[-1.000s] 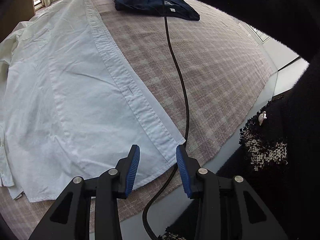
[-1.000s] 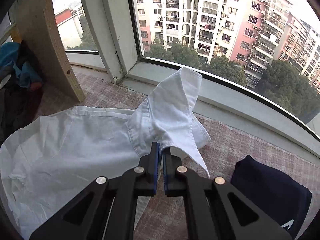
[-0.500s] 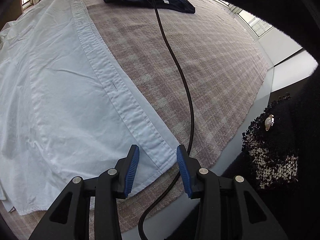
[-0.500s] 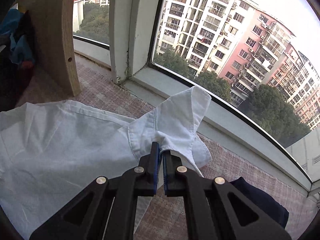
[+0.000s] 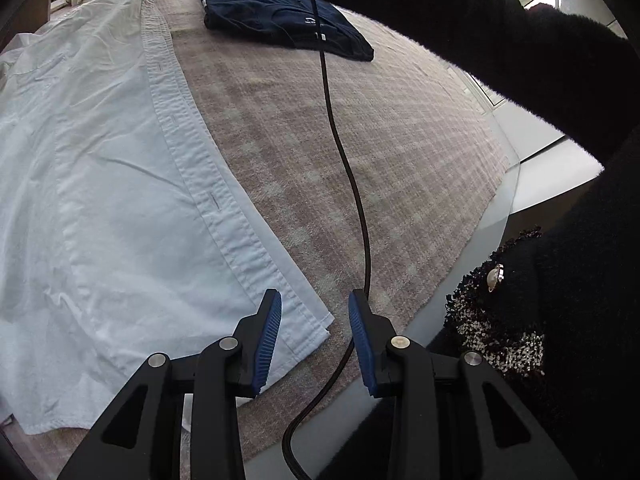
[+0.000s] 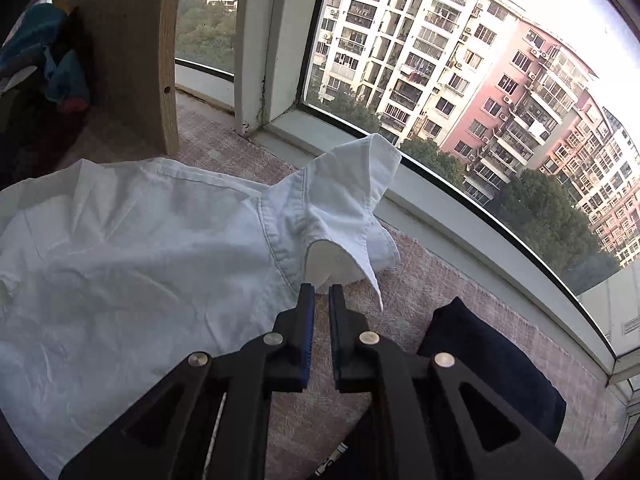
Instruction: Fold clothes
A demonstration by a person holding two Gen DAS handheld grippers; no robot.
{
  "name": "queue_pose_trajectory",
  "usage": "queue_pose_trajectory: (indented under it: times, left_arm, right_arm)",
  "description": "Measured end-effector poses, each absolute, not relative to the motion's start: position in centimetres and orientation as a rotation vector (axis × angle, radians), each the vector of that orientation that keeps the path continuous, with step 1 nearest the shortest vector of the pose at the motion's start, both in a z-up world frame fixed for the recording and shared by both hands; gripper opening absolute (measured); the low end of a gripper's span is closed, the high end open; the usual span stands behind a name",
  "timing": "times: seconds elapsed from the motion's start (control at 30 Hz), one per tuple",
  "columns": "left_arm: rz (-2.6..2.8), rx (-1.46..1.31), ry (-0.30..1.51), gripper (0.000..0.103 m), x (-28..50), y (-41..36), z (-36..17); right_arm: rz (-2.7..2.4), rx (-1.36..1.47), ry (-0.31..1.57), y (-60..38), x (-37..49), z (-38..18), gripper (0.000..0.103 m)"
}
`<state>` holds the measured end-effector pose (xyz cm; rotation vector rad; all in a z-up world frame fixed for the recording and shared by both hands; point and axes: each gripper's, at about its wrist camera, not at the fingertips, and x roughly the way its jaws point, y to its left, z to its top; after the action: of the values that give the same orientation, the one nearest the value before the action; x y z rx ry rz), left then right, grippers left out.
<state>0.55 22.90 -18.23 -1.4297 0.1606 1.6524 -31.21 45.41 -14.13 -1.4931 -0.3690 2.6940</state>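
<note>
Easing off at the right claw (image 6: 321, 296): pressed shut on the collar (image 6: 344, 200) half a second ago, now parted by a narrow gap, with the collar's underside sitting just at the tips. Not pinching anything, as far as can be told. Holding the left claw (image 5: 314, 320) spread wide, as before, and sitting right over the shirt's bottom corner (image 5: 308, 320) after drifting a little along the hem.

Seeing the white shirt (image 5: 100, 200) lying spread on the checked cloth (image 5: 380, 140), button strip running straight from hem to collar. Also seeing a navy garment (image 5: 280, 20) lying folded beside the collar end.

Reading this as either squaring the shirt up or re-gripping for a fold – not settling which from one moment.

Doing it well, whichever:
- taking the corner deep enough to catch every layer there
- keeping the button strip straight and taut between both ends
- steering clear of the black cable (image 5: 348, 160) hanging just beside the left claw

Getting hem, strip and cable from the left view only. Getting the collar standing up against the window (image 6: 440, 80), plus the creased shoulder area (image 6: 120, 260), from the right view only.
</note>
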Motion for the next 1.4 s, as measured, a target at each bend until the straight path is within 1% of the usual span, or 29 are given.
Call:
queue_pose_trajectory:
  times: [0.07, 0.1, 0.17, 0.23, 0.33, 0.37, 0.47, 0.53, 0.6, 0.8, 0.87, 0.9, 0.93, 0.97, 1.0, 1.1, 1.2, 1.4]
  left_arm:
    - [1.751, -1.419, 0.173, 0.033, 0.0, 20.0, -16.7]
    - [1.802, -1.416, 0.175, 0.035, -0.4, 18.5, -16.0]
    - [1.914, -1.432, 0.149, 0.035, -1.6, 14.2, -15.2]
    - [2.032, -1.460, 0.133, 0.035, -2.8, 9.9, -14.8]
    - [2.187, -1.523, 0.150, 0.036, -5.2, 4.2, -15.8]
    - [2.230, -1.543, 0.162, 0.036, -6.0, 2.5, -16.3]
    - [2.278, -1.574, 0.199, 0.036, -8.6, -0.6, -17.9]
    - [2.276, -1.591, 0.195, 0.039, -10.3, -2.1, -19.1]
    - [2.233, -1.594, 0.167, 0.043, -11.7, -2.8, -20.1]
    - [2.156, -1.524, 0.258, 0.046, -12.9, -2.2, -21.2]
    - [2.142, -1.491, 0.293, 0.042, -12.7, -2.1, -21.2]
    - [2.124, -1.469, 0.309, 0.025, -12.5, -1.9, -21.1]
    - [2.097, -1.450, 0.303, 0.015, -12.4, -1.9, -21.0]
    - [2.086, -1.434, 0.302, 0.013, -12.3, -1.9, -20.8]
    - [2.081, -1.423, 0.318, 0.005, -12.2, -2.1, -20.5]
    - [2.088, -1.394, 0.359, 0.004, -13.0, -3.0, -18.9]
    - [2.208, -1.309, 0.492, 0.003, -14.8, -5.4, -15.0]
    - [2.454, -1.090, 0.687, 0.003, -19.8, -12.1, -4.2]
  right_arm:
    - [2.677, -1.443, -0.383, 45.6, -27.2, -13.0, 0.012]
    - [2.691, -1.429, -0.383, 45.2, -25.0, -12.6, 0.012]
    - [2.763, -1.456, -0.349, 43.6, -20.5, -12.1, 0.013]
    - [2.890, -1.600, -0.208, 40.6, -16.5, -12.7, 0.013]
    - [2.949, -1.869, -0.127, 34.2, -12.0, -15.3, 0.013]
    - [2.958, -1.906, -0.174, 31.6, -10.8, -16.4, 0.013]
    - [2.872, -1.960, -0.248, 29.6, -9.1, -17.7, 0.013]
    - [2.809, -1.993, -0.290, 28.5, -8.1, -18.5, 0.013]
    - [2.745, -2.024, -0.331, 27.3, -7.1, -19.3, 0.013]
    - [2.597, -1.984, -0.345, 26.7, -6.4, -19.8, 0.016]
    - [2.570, -1.963, -0.342, 26.3, -6.2, -19.9, 0.016]
    - [2.558, -1.956, -0.332, 26.2, -6.1, -19.9, 0.016]
    - [2.547, -1.949, -0.321, 26.1, -6.1, -20.0, 0.017]
    - [2.539, -1.943, -0.315, 26.1, -6.0, -20.0, 0.018]
    - [2.532, -1.937, -0.310, 26.0, -5.9, -20.0, 0.019]
    - [2.515, -1.926, -0.303, 25.8, -5.7, -20.1, 0.019]
    - [2.496, -1.929, -0.296, 25.6, -5.6, -20.2, 0.020]
    - [2.469, -1.926, -0.309, 25.5, -5.5, -20.0, 0.020]
